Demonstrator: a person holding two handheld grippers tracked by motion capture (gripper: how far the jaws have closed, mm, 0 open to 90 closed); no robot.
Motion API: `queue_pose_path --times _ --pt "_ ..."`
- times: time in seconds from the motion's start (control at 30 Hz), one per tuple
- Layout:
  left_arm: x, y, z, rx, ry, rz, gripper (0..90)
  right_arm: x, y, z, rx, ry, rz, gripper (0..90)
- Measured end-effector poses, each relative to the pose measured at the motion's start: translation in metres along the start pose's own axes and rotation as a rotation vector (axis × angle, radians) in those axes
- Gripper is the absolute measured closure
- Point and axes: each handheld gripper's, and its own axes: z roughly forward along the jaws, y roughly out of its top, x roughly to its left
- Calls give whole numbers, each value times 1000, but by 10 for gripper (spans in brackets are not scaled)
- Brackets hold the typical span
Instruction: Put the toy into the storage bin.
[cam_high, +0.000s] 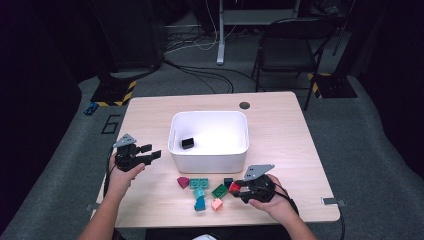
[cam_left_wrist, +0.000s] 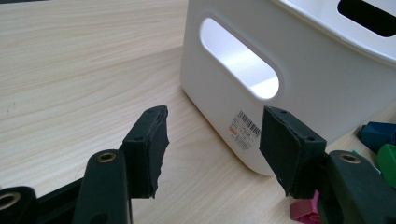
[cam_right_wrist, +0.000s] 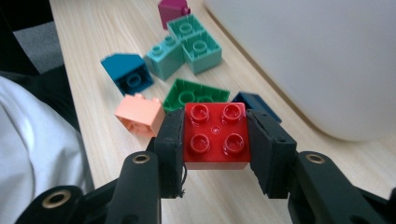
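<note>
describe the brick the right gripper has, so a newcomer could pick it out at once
Start at the white bin mid-table; loose bricks lie along its near side. At the right end of that cluster, the right gripper is shut on the red brick, one of its fingers on each side. It is the only red one, square, with four studs on top.
</note>
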Motion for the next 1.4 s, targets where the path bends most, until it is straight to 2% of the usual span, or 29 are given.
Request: queue_pose_path --times 0.4,0.6,0.73,0.87,1.1,1.3,1.4 --pt "0 -2 -3 -3 7 -9 414 -4 38 -24 -24 11 -19 586" --pt "1 -5 -6 -14 18 -13 413 -5 63 -37 -37 46 -25 586" --pt "1 -6 -8 -10 22 -12 414 -5 80 -45 -54 65 -47 586" --pt "1 -7 -10 -3 25 -14 414 -6 97 -51 -69 76 -47 585" --pt "2 -9 -13 -10 31 -16 413 -16 123 -53 -85 54 -56 586" --pt "1 -10 -14 -3 34 -12 414 -26 142 -48 -94 36 -50 586" --pt "1 -11 -15 -2 35 -13 414 -31 151 -44 -101 29 -64 586"
